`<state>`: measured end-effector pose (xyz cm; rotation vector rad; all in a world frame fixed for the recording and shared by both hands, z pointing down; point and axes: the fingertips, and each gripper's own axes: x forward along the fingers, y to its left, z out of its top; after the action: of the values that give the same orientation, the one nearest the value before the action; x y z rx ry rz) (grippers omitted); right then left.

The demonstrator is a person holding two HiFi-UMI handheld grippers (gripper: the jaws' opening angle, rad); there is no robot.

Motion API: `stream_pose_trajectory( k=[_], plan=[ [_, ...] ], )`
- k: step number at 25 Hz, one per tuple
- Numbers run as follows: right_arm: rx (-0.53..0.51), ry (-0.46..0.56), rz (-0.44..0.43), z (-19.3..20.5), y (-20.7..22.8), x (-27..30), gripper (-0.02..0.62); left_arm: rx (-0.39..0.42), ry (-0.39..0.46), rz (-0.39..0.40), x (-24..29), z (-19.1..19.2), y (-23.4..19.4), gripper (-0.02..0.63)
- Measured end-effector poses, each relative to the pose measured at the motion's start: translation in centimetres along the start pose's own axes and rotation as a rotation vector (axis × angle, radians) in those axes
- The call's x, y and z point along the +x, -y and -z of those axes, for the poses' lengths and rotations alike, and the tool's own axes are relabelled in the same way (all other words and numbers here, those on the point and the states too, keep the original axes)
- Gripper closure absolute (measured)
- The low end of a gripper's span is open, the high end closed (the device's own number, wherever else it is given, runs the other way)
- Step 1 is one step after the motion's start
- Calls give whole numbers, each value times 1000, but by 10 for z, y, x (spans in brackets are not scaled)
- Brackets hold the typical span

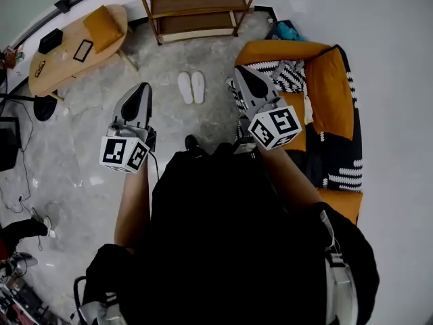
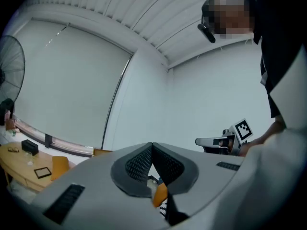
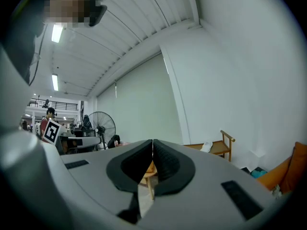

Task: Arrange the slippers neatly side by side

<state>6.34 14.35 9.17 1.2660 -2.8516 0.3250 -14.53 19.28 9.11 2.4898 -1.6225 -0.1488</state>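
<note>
Your left hand-held gripper and right hand-held gripper each have their jaws pressed together with nothing between them, and both point level in front of you. The white slippers lie on the stone-patterned floor ahead. They are close together and parallel, lengthwise toward the wooden shelf, with the orange sofa to their right. They already look neatly paired, so I judge little is left to do. If you tidy further, part the jaws before lowering, pinch one slipper by its edge and line up the heels. No brand or writing is readable on the slippers. The cubes carry only black-and-white square markers.
</note>
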Motion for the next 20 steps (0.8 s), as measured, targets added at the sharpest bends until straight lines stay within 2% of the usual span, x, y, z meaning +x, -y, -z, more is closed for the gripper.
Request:
stream_pose_trajectory(
  k=[2,6,10,13,16,20],
  plan=[
    [4,4,7,8,-3,-8,563,31,1,-33,-8,-1,6,591],
    [26,-3,-1,18,-7,-45,563,24,4,-74,-28,-2,32,591],
    [0,7,-26,19,-11,-100,562,23,-13,-43,-48,10,81,591],
    [8,9,15,29,-4,-147,563,-32,-23,-22,-60,25,120,591],
    [23,4,48,44,-4,-193,563,-51,-42,0,-82,41,157,591],
    [45,6,65,54,-9,-228,563,-76,-65,16,-106,57,183,591]
  ],
)
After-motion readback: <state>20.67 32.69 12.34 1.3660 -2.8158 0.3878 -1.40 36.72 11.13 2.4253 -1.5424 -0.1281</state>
